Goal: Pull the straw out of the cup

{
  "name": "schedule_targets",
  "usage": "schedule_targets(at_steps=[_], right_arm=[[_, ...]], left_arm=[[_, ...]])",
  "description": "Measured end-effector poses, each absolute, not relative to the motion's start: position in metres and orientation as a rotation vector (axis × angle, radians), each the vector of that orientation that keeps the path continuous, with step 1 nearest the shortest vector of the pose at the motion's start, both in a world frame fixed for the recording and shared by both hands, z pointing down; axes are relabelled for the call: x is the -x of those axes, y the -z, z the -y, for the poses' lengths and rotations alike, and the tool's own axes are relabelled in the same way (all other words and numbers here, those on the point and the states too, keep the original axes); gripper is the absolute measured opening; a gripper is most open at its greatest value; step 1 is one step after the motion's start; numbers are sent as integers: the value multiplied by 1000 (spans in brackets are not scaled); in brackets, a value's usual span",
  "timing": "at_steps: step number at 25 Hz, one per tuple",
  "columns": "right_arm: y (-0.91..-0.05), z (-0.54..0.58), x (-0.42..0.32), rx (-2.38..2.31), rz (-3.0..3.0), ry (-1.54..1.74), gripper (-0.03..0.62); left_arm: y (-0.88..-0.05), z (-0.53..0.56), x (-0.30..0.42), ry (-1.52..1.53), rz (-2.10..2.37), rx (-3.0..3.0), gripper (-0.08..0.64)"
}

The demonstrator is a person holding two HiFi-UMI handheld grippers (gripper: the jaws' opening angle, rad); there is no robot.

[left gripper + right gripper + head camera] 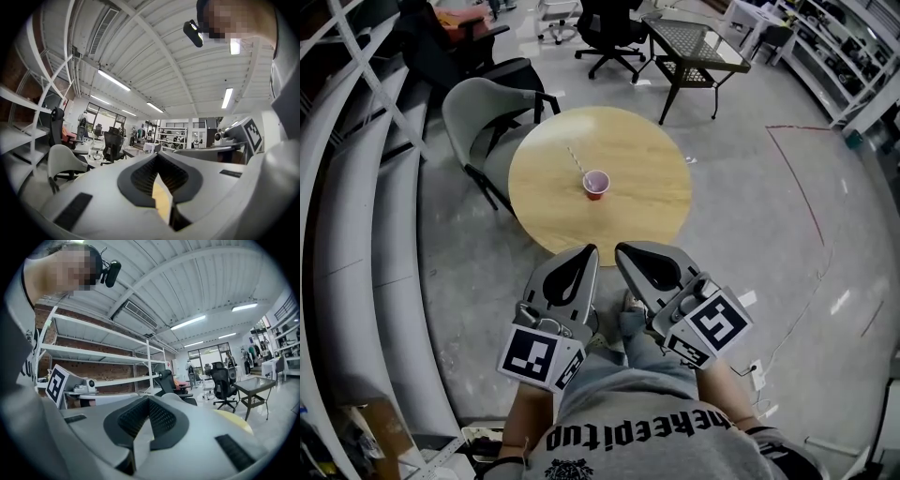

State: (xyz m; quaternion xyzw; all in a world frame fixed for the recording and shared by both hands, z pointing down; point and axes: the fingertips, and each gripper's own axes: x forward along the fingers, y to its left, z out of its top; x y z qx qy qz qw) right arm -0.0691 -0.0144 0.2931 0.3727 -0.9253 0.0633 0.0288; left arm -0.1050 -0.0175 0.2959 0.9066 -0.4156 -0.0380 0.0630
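Observation:
A small red cup [596,185] stands upright near the middle of a round wooden table [647,206]. A thin pale straw [576,157] leans out of it toward the far left. My left gripper [592,249] and right gripper [620,248] hover side by side in front of my body, short of the table's near edge and well apart from the cup. Both point toward the table, with jaws together and nothing between them. In the left gripper view the left gripper [158,157] looks up at the room, and in the right gripper view the right gripper [149,399] does likewise; neither shows the cup.
A grey shell chair [483,112] sits against the table's far left. Farther back stand a black office chair [609,33] and a dark side table [694,47]. White shelving [356,187] runs along the left. A red line [802,178] marks the floor at right.

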Motion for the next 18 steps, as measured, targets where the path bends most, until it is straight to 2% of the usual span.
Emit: schedule_targets(at_steps=[9, 18], right_arm=[[-295, 40, 79, -1075, 2903, -194, 17], [-298, 90, 51, -1028, 2938, -224, 17]], left_arm=[[-302, 37, 126, 98, 1386, -2666, 40], [-305, 80, 97, 83, 1458, -2637, 40]])
